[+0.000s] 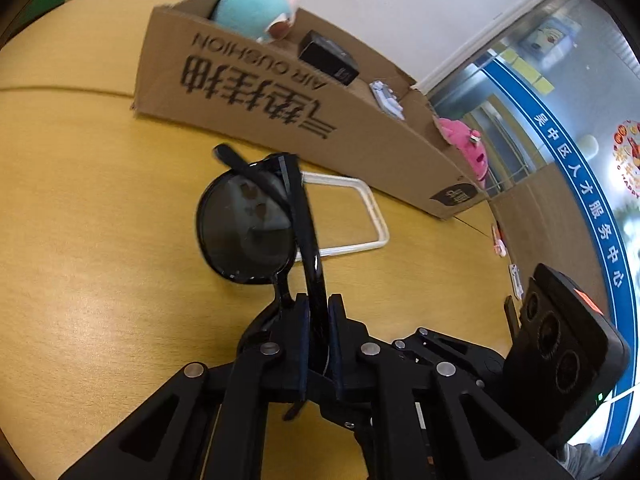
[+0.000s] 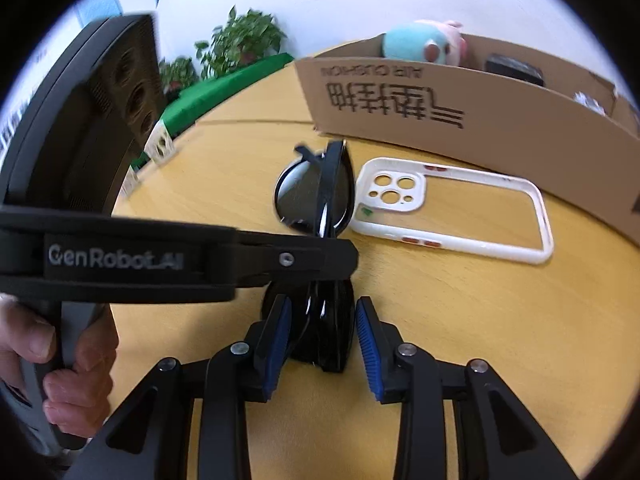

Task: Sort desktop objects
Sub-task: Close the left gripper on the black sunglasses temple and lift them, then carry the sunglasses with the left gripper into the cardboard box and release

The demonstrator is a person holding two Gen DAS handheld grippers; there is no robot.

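While angled down, left hand-held gripper (image 1: 318, 320) clamped on sunglasses (image 1: 256, 220), right hand-held gripper (image 2: 322, 340) apart.

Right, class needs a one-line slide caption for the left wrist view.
Left gripper shut on folded black sunglasses above the wooden table, cardboard box of toys behind.

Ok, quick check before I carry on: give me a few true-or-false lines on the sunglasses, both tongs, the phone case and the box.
1. The left tongs are shut on the sunglasses. True.
2. The right tongs are clamped on the sunglasses. False: their pads stand apart beside the folded frame.
3. The phone case lies inside the cardboard box. False: it lies on the table before the box.
4. A blue plush toy sits in the box. True.
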